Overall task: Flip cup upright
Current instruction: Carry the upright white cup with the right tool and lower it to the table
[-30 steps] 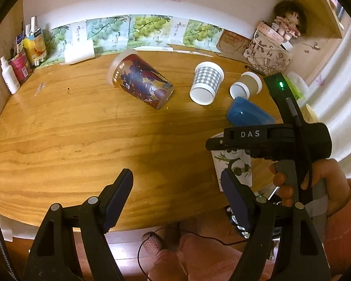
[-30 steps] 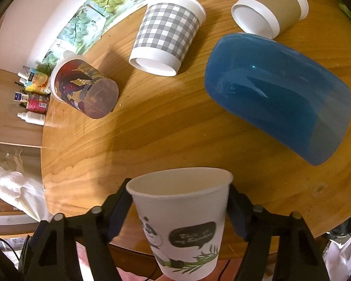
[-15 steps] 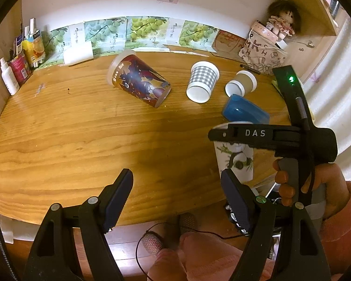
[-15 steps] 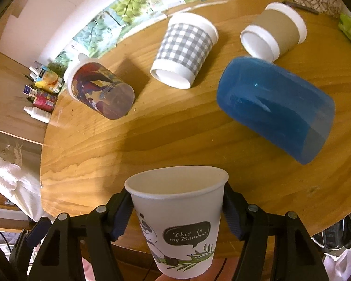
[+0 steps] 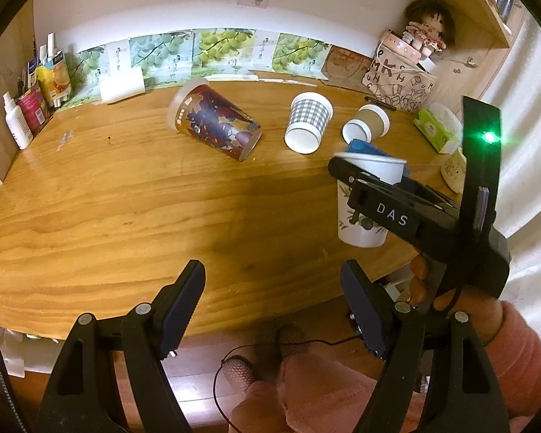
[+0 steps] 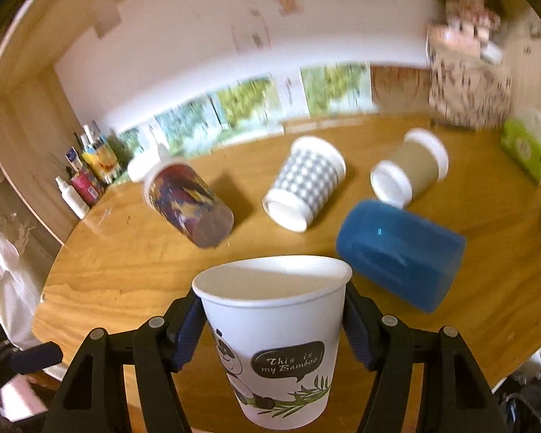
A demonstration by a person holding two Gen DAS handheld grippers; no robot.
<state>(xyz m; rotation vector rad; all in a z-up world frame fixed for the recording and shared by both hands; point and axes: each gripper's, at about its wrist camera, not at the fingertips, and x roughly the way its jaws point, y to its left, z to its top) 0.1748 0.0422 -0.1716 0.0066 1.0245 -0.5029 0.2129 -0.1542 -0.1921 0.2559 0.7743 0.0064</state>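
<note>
My right gripper [image 6: 274, 324] is shut on a white paper cup with a panda print [image 6: 277, 339], mouth up, held above the front right of the wooden table [image 5: 108, 216]. The same cup [image 5: 364, 195] and right gripper [image 5: 371, 187] show in the left wrist view. My left gripper [image 5: 272, 303] is open and empty over the table's front edge. Several cups lie on their sides: a dark printed cup [image 5: 214, 122], a grey checked cup [image 5: 308, 121], a brown-sleeved cup [image 5: 366, 126] and a blue plastic cup [image 6: 400, 252].
Bottles and boxes [image 5: 32, 104] stand at the far left. A patterned bag with a doll [image 5: 400, 72] and a green tissue pack [image 5: 436, 126] sit at the far right. Grape-print cards [image 5: 205, 54] line the back wall.
My right gripper has tilted up and lifted the panda cup, so the back wall now shows. The left gripper has stayed open and nearly still. The lying cups have not moved.
</note>
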